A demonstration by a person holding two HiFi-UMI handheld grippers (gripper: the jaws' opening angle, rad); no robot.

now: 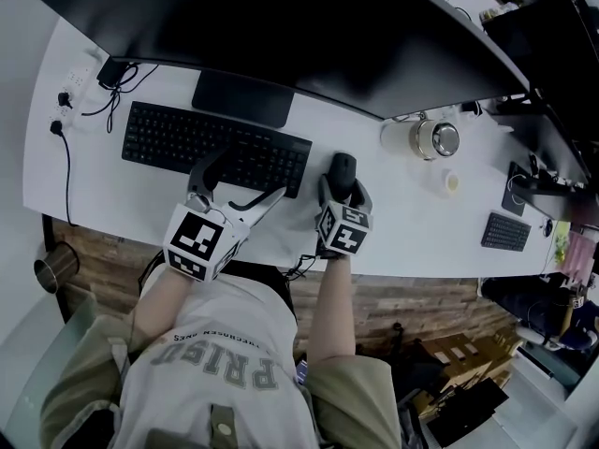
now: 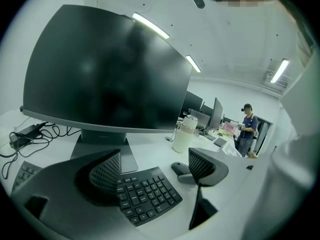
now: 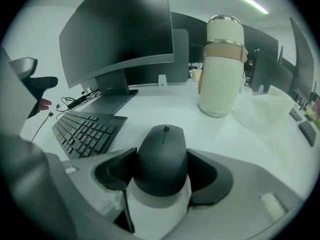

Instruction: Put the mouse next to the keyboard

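Observation:
A black mouse (image 1: 343, 166) lies on the white desk (image 1: 412, 223) just right of the black keyboard (image 1: 187, 143). My right gripper (image 1: 343, 188) is shut on the mouse, one pad against each side; in the right gripper view the mouse (image 3: 162, 156) fills the gap between the jaws, with the keyboard (image 3: 87, 129) to its left. My left gripper (image 1: 241, 181) stands open above the keyboard's right end, holding nothing. In the left gripper view the keyboard's keys (image 2: 147, 194) show between the open jaws and the mouse (image 2: 181, 168) sits beyond them.
A wide dark monitor (image 1: 281, 26) on a stand (image 1: 243, 96) is behind the keyboard. A white flask (image 1: 421, 138) lies right of the mouse. Cables and a power strip (image 1: 80, 87) sit far left, and a small keyboard (image 1: 505, 232) far right.

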